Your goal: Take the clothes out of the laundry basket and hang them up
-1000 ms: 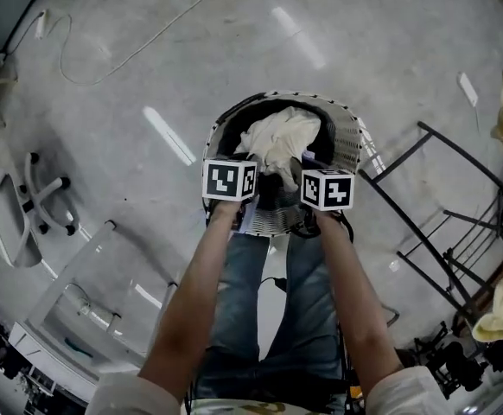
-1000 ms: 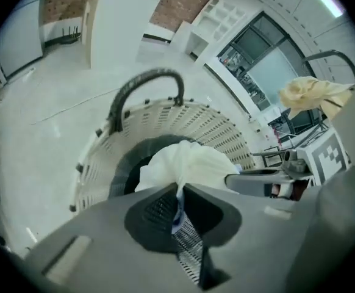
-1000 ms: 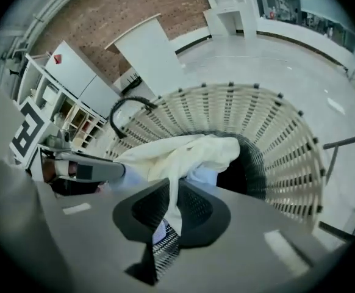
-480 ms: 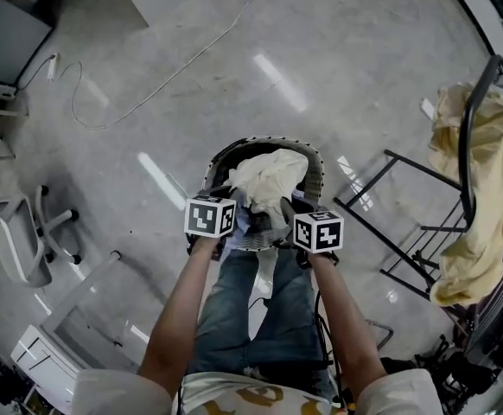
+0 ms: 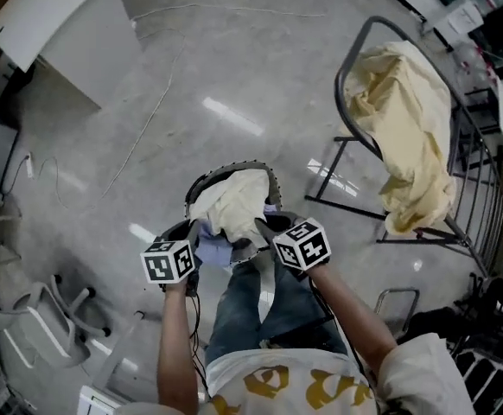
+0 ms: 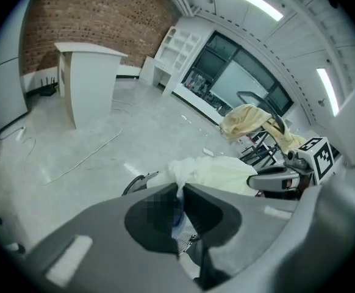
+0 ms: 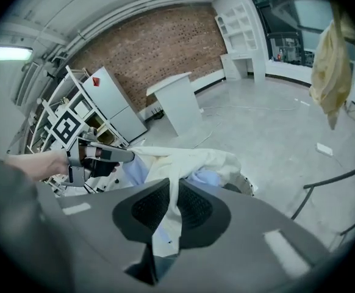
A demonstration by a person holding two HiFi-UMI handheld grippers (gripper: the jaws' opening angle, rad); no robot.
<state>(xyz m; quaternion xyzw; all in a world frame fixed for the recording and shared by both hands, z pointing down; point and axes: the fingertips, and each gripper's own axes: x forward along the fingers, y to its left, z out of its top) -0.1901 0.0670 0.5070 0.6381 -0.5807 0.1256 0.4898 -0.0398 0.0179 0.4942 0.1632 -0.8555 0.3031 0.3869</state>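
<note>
Both grippers are closed on cloth. The right gripper (image 7: pixel 172 188) has its jaws nearly together on a strip of the cream garment (image 5: pixel 234 199), which runs down between the pads in the right gripper view. The left gripper (image 6: pixel 179 191) is just as narrow, pinching pale fabric at the garment's near edge. A blue cloth (image 5: pixel 210 251) lies directly under that spot, so the left jaws may have caught some of it too. In the head view the garment sits heaped in and over the basket (image 5: pixel 206 177), just below the middle of the picture and right in front of the person's knees. It bulges toward 12 o'clock from the grippers. The stretch held between them runs roughly from 9 to 3 o'clock, with the left gripper at the 9 end and the right at the 3 end. The rack (image 5: pixel 345 74) stands well apart from the basket at about 2 o'clock, and a yellow cloth (image 5: pixel 407 119) already hangs over its top bar. The right gripper is therefore the nearer one, and the hanging move probably has to lead with that side, lifting up and swinging toward 2 o'clock while the left follows. The garment is not yet clear of the basket, and any blue cloth caught in the left jaws may come up with it.
</note>
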